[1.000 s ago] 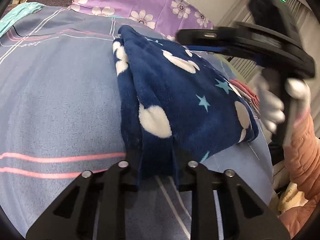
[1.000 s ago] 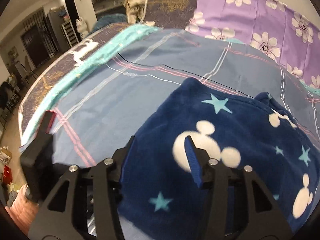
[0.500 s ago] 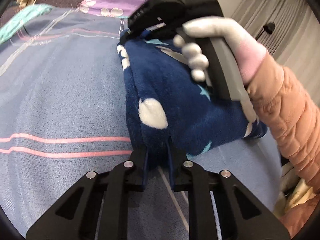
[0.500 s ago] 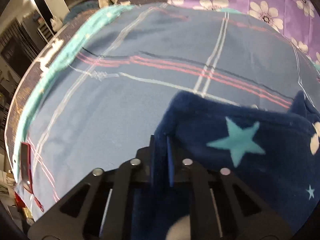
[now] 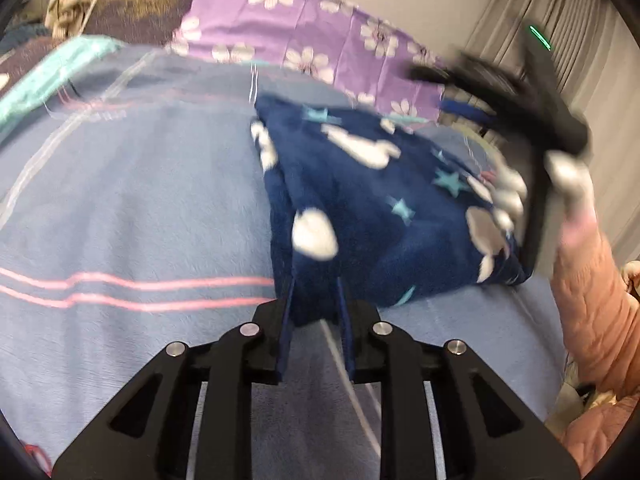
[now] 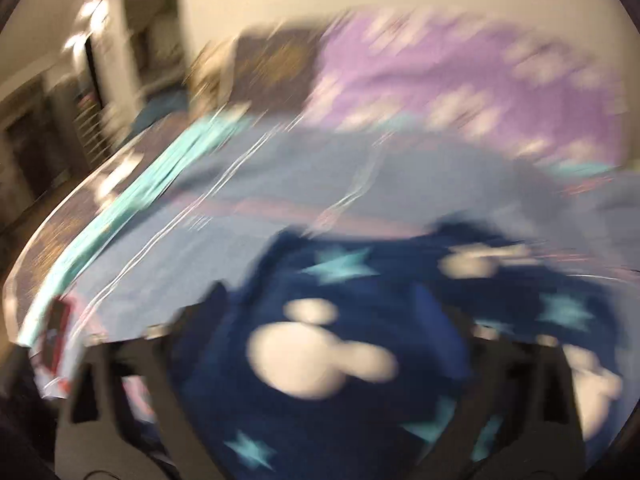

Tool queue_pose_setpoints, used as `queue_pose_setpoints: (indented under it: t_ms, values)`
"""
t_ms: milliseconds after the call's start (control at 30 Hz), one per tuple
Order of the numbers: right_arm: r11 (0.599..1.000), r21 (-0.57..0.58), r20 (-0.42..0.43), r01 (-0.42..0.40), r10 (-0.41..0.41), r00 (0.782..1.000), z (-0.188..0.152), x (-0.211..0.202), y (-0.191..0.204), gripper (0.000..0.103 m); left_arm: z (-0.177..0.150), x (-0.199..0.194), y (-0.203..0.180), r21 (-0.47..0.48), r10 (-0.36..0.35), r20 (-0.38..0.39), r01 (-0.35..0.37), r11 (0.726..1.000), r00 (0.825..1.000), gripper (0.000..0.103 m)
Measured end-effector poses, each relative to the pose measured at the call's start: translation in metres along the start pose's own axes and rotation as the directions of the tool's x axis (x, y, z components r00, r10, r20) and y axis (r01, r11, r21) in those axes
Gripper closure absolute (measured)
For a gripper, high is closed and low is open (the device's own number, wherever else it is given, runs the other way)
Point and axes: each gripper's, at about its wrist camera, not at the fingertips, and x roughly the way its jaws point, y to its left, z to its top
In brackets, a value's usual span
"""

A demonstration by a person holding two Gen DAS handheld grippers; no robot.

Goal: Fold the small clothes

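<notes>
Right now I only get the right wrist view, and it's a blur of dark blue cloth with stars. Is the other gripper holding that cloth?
Observer: Yes. The left gripper has a corner of the blue garment pinched between its fingers.
Operator: Where is the gripper I'm looking through?
Observer: The right gripper appears raised over the garment's far right edge, not gripping it.
Operator: What's carrying it?
Observer: A white-gloved hand on its handle, coming out of a pink puffy sleeve.
</notes>
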Motion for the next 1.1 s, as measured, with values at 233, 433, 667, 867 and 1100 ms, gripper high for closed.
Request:
queue_pose_setpoints:
  t_ms: [233, 433, 667, 867, 1100]
  values:
    - [0.98, 0.128, -0.018, 0.152, -0.151, 0.988, -0.047, -0.069, -0.055, 0.005, 0.037, 0.003, -0.045, 0.166, 0.022, 0.074, -0.034, 0.986, 0.997, 0.064]
    - [0.975, 0.081, -0.024, 0.205, -0.204, 0.979, -0.065, -0.093, -0.037, 0.005, 0.038, 0.047, -0.046, 0.13, 0.089, 0.007, -0.089, 0.988, 0.996, 0.059]
    - [0.978, 0.094, -0.023, 0.188, -0.187, 0.982, -0.075, -0.101, -0.033, 0.014, 0.027, 0.058, -0.051, 0.16, 0.132, 0.0, -0.13, 0.978, 0.991, 0.045]
    - [0.976, 0.135, -0.037, 0.172, -0.169, 0.985, -0.076, -0.101, -0.04, 0.027, 0.022, 0.064, -0.058, 0.205, 0.168, 0.0, -0.165, 0.965, 0.986, 0.04]
    - [0.969, 0.155, -0.104, 0.194, -0.179, 0.978, -0.09, -0.085, -0.048, 0.027, 0.02, 0.064, -0.052, 0.181, 0.141, 0.001, -0.139, 0.974, 0.99, 0.038]
